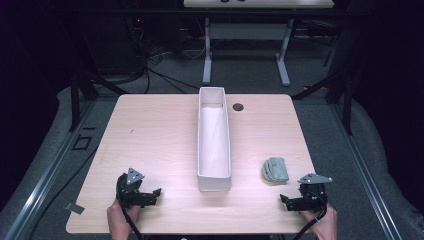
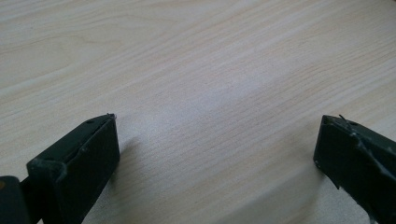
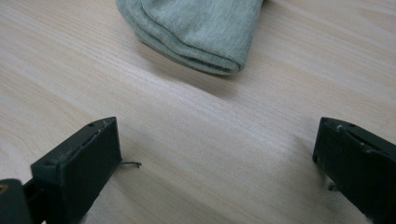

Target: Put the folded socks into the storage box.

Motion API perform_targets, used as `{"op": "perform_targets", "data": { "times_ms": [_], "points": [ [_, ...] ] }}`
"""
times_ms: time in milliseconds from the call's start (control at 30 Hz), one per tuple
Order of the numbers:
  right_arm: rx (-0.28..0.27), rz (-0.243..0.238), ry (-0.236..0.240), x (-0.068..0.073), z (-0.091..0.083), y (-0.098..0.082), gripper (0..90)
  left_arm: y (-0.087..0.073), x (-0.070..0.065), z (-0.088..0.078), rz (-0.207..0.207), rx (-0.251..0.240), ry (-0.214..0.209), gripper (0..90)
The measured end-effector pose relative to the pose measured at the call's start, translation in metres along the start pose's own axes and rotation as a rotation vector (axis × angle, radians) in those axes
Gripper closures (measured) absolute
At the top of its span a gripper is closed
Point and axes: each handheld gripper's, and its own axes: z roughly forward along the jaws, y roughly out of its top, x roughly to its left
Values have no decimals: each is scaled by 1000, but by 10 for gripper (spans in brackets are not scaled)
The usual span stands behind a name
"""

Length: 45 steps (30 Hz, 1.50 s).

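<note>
A folded grey-green cloth lies on the wooden table, right of a long white box. In the right gripper view the cloth sits just beyond the open jaws. My right gripper rests near the front right edge, open, with nothing between its fingers. My left gripper rests near the front left edge, also open and empty, and its fingers stand over bare wood.
The white box stands lengthwise down the table's middle, open on top. A round dark grommet sits by its far end. Beyond the table are a second desk's legs and cables on the floor.
</note>
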Motion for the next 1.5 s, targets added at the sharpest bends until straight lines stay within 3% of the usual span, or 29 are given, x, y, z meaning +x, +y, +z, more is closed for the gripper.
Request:
{"op": "perform_targets", "data": {
  "times_ms": [200, 367, 467, 533, 667, 800, 933, 1000, 1133, 1267, 1500],
  "points": [
    [-8, 45, 16, -2, -2, 3, 32, 0, 0, 0, 0, 1, -1, 1],
    [-17, 52, -4, -1, -5, 10, 32, 0, 0, 0, -1, -1, -2, 1],
    [-31, 67, 16, -1, -10, 17, 40, 0, 0, 0, -1, -1, -1, 1],
    [-42, 83, 58, -3, -12, 22, 44, 0, 0, 0, -1, -1, -2, 1],
    [-50, 84, 42, -2, -12, 36, 58, 0, 0, 0, -1, -1, -1, 1],
    [-32, 105, 57, -6, -7, 49, 133, 0, 0, 0, 0, -1, -2, 1],
    [-22, 146, 93, -13, -1, 58, 149, 0, 0, 0, 2, 0, -1, 1],
    [-9, 162, 72, -15, 3, 63, 156, 0, 0, 0, 2, 0, -1, 1],
    [11, 204, 80, -20, 11, 72, 217, 0, 0, 0, 2, 0, -1, 1],
    [24, 209, 81, -19, 19, 82, 305, 0, 0, 0, 2, 0, -1, 1],
    [74, 201, 81, -14, 27, 88, 349, 0, 0, 0, 1, 0, 0, 2]
  ]
}}
